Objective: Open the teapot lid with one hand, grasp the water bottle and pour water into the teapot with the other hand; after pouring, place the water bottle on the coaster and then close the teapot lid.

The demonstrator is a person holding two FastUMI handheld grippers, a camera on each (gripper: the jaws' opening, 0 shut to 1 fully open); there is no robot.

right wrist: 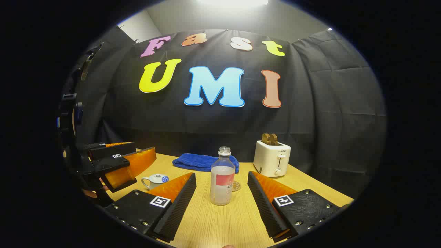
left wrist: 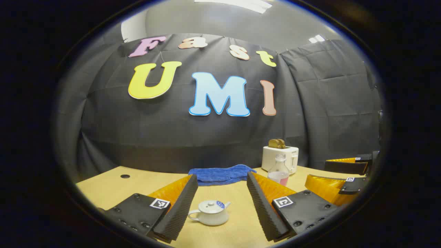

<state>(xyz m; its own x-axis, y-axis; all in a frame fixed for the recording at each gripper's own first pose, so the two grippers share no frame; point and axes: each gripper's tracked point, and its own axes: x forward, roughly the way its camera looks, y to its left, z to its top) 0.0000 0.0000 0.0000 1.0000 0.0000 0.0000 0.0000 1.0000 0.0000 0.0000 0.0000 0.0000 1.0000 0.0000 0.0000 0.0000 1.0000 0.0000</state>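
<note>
In the left gripper view, the left gripper [left wrist: 220, 203] sits at the bottom of the frame with its two fingers spread wide apart, holding nothing. Between them, low in the centre, a small white ceramic teapot [left wrist: 210, 213] with a blue-patterned spout stands upright on the light wooden table [left wrist: 110, 187], its lid on. At right of centre a clear plastic water bottle [left wrist: 279, 174] with a pink label stands in front of a white toaster [left wrist: 279, 157] holding brown slices. A crumpled blue cloth [left wrist: 220, 174] lies at the table's far edge.

In the right gripper view, the right gripper [right wrist: 222, 198] also has its fingers spread, empty. The uncapped bottle [right wrist: 223, 177] stands upright between them in mid-frame, apart from both. Just behind it, partly hidden, lies a small round tan coaster [right wrist: 236, 186]. The teapot [right wrist: 155, 180] shows at lower left, beside the other gripper [right wrist: 120, 163].
</note>
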